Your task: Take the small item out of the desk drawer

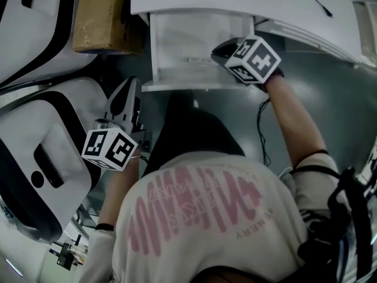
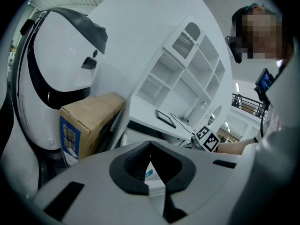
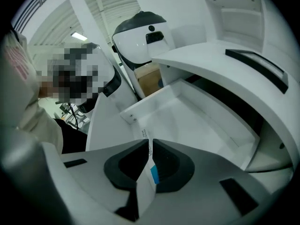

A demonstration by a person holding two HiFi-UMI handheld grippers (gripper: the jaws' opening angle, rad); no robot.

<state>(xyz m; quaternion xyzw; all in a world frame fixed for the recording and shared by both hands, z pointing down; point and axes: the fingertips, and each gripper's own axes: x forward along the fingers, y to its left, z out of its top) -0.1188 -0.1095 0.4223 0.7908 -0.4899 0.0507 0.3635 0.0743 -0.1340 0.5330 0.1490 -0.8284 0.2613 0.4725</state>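
Grasp step, as judged: right gripper [image 3: 148, 142] pinches thin strip [image 3: 144, 134] near drawer's [image 3: 201, 121] right wall; next, lift clear. Left gripper [image 2: 150, 144]: jaws together, empty.

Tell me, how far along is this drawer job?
Done: the drawer stands pulled open. In hand: the right claw is down inside it, shut, with its tips right at a thin printed strip on the drawer floor. Whether the strip is actually pinched I cannot tell. Left to do: lift the strip out of the drawer. The left claw hangs outside the drawer, off to the side.
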